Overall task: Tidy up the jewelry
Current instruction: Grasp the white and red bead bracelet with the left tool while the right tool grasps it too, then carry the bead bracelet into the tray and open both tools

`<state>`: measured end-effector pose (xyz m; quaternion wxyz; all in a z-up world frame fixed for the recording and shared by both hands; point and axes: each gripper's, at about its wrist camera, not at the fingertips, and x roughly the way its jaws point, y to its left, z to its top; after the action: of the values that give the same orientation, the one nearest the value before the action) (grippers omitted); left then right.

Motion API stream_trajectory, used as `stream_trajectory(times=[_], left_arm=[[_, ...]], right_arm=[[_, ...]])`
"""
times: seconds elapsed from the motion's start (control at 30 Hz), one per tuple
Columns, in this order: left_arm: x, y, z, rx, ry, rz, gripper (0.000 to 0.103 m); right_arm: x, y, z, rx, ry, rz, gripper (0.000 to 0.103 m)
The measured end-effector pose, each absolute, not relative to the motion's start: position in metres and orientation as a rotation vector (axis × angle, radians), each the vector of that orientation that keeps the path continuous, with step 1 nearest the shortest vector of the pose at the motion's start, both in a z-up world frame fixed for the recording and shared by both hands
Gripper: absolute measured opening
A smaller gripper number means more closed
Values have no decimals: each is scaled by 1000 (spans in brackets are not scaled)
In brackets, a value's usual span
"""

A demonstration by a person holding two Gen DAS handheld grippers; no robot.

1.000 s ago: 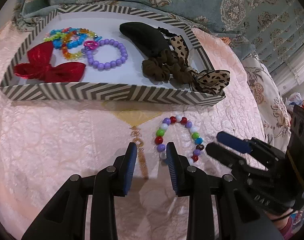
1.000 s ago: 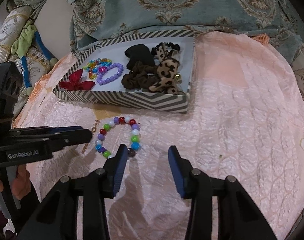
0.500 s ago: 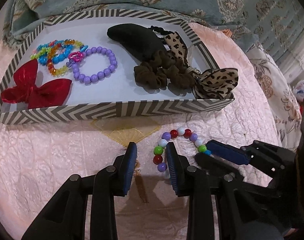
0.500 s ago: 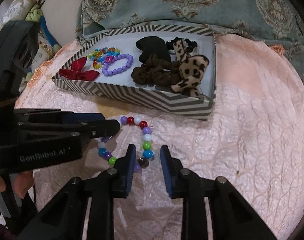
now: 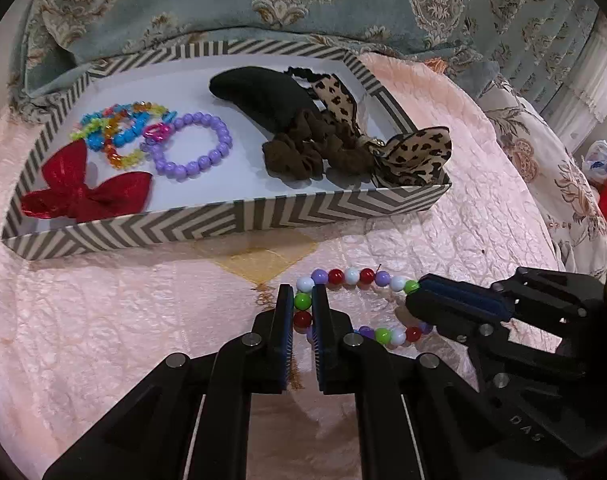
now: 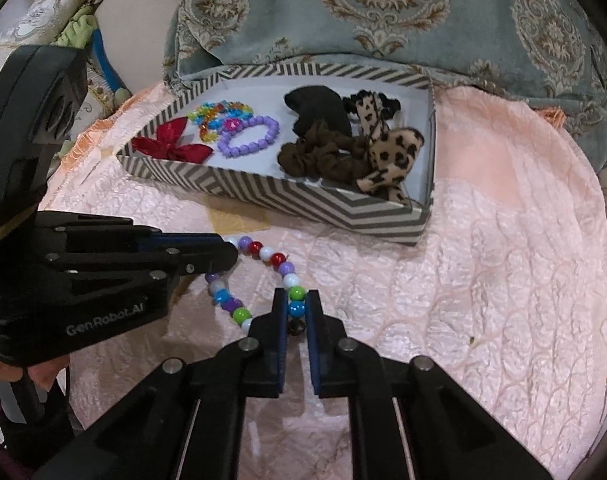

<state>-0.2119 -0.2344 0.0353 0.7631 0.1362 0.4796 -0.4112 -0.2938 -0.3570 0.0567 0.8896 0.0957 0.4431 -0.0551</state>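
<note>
Nearest the cameras, the left gripper (image 5: 302, 308) has its two blue-padded fingers drawn nearly together on the multicoloured round-bead bracelet (image 5: 359, 305), with a green and a red bead pinched between the pads. The right gripper (image 6: 296, 312) is likewise narrowed onto the opposite side of the same loop, a green and a blue bead caught between its pads. Between the two tools the bracelet is drawn into a long, narrow loop just over the quilted pale-pink satin bedspread (image 6: 483, 280); whether any bead touches the fabric cannot be told.

Just beyond lies the shallow grey-and-white chevron-striped cardboard tray (image 5: 239, 220). Its left part holds a shiny red ribbon bow (image 5: 83, 190), a tangle of bright translucent plastic bead bracelets (image 5: 119, 128) and a lilac round-bead bracelet (image 5: 191, 146) touching that tangle. Its right part holds a dark brown fabric scrunchie (image 5: 303, 152), a leopard-print fabric bow (image 5: 411, 156) leaning over the near rim, and a black padded hair piece (image 5: 263, 92).

Behind the tray rises a teal damask-patterned cushion (image 6: 383, 12).
</note>
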Motion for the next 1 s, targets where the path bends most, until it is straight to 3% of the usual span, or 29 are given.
stream_trajectory(times=[1.0], left_arm=[[-201, -203, 79, 239, 951, -858, 0]], right_arm=[[-283, -334, 97, 155, 874, -84, 8]])
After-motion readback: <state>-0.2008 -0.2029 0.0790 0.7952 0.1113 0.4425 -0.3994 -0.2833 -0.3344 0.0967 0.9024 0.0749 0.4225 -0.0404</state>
